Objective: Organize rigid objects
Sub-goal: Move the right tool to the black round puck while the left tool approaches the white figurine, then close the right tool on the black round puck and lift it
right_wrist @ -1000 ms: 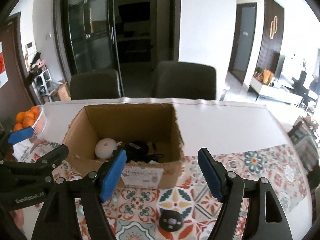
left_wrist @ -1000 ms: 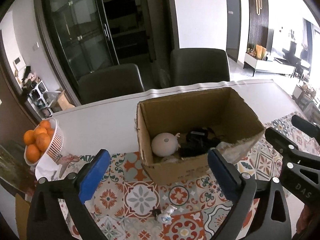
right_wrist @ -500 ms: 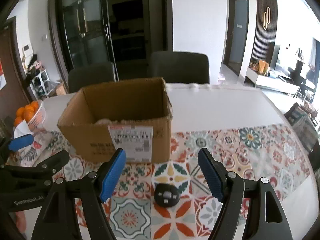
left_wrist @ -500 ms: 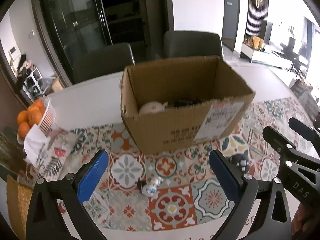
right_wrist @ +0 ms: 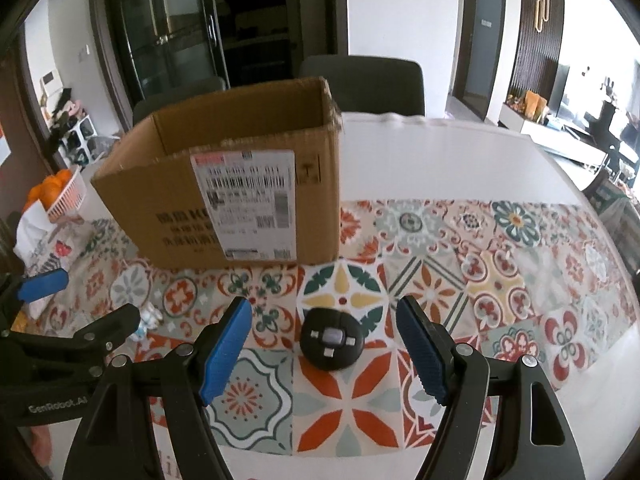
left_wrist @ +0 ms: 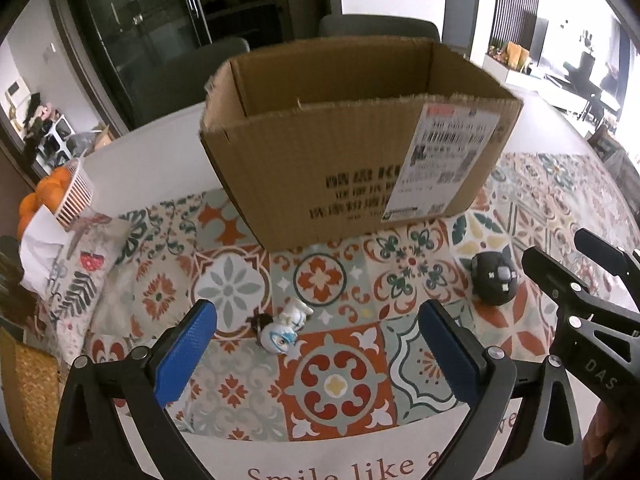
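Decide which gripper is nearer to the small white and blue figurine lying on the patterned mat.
Left. The left gripper has the figurine lying between its open fingers, untouched. The right gripper is off to the side, framing the black round gadget instead.

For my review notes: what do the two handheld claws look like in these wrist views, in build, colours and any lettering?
Both are black plastic frames with silver rivets and two fingers tipped by ribbed blue rubber pads. The left claw has "GenRobot.AI" in white on its side, readable in the right wrist view. The right claw shows white letters "DAS" on its frame in the left wrist view. No cables or sleeves are visible.
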A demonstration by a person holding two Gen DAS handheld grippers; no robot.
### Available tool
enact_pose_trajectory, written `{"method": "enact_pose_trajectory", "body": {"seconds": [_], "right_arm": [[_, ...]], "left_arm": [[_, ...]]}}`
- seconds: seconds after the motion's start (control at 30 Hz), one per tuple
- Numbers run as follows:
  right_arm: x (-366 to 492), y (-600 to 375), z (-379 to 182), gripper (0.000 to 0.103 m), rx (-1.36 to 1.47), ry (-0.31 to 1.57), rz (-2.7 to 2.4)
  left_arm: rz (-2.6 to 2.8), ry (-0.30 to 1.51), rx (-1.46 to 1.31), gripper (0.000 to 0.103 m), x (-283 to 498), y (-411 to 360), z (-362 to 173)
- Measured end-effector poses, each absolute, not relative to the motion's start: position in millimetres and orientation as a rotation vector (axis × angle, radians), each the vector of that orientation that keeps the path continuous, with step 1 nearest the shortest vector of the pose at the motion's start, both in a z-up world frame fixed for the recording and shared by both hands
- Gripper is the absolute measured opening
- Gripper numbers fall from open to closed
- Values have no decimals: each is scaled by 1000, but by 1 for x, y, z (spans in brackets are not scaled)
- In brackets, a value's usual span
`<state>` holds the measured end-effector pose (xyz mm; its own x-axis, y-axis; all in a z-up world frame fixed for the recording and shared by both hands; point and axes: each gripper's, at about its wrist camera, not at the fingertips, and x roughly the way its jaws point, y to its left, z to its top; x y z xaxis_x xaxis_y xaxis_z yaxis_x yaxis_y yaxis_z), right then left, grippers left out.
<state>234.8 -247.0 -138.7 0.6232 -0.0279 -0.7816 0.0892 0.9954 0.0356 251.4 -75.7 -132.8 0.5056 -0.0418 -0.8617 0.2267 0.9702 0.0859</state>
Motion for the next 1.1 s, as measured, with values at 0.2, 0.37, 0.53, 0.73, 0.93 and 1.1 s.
{"method": "enact_pose_trajectory", "body": {"seconds": [0.2, 0.37, 0.53, 0.73, 0.93, 1.1], "right_arm": [[241, -250, -162, 75, 73, 942, -60], [249, -252, -182, 75, 78, 983, -53], [256, -256, -198, 75, 96, 1021, -52], [263, -260, -215, 74, 104, 1050, -52], [269, -263, -228, 69, 111, 1075, -51], [272, -265, -234, 60, 99, 1084, -51]], "left_arm": [[-162, 1070, 209, 102, 256, -78, -155], [-155, 1079, 234, 102, 260, -80, -168], [-150, 1100, 246, 102, 266, -82, -181], [-145, 1119, 260, 102, 272, -85, -193], [-140, 1131, 268, 102, 276, -86, -200], [-136, 1133, 265, 102, 277, -85, -202]]}}
